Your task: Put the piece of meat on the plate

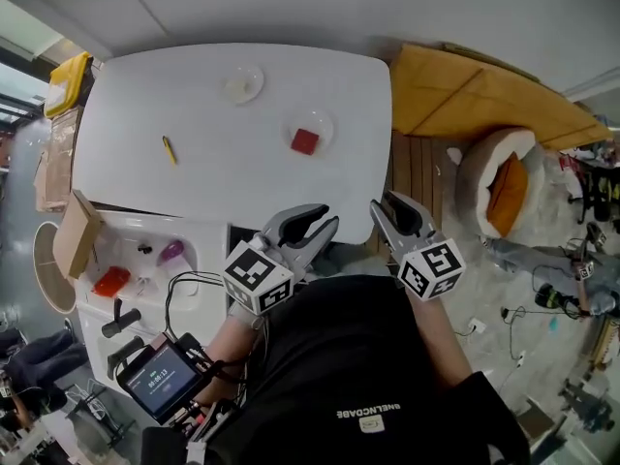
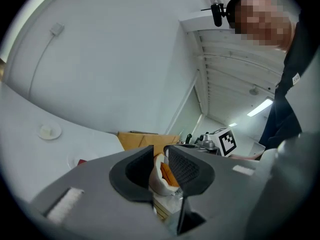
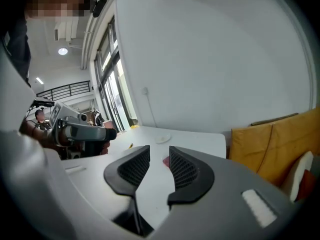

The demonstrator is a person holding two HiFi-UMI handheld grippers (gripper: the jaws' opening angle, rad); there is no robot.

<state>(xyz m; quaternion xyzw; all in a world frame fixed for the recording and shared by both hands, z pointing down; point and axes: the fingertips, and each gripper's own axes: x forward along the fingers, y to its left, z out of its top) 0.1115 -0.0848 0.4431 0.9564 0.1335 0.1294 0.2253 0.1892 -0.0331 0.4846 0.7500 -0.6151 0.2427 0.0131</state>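
A red piece of meat (image 1: 305,141) lies on a small clear plate (image 1: 325,124) right of the middle of the white table (image 1: 194,114). It shows small and red in the left gripper view (image 2: 80,161) and between the jaw tips in the right gripper view (image 3: 165,160). A second, empty plate (image 1: 242,83) sits farther back. My left gripper (image 1: 312,227) and right gripper (image 1: 389,209) hover close to my body at the table's near edge, well short of the meat. Each one's jaws stand a narrow gap apart with nothing between them (image 2: 160,156) (image 3: 159,164).
A yellow pen (image 1: 170,150) lies on the table's left half. Right of the table are an orange-yellow cushion (image 1: 475,90) and a round pet bed (image 1: 499,182). A cardboard box (image 1: 76,232), a white cart (image 1: 145,260) and a screen device (image 1: 160,376) sit at the lower left.
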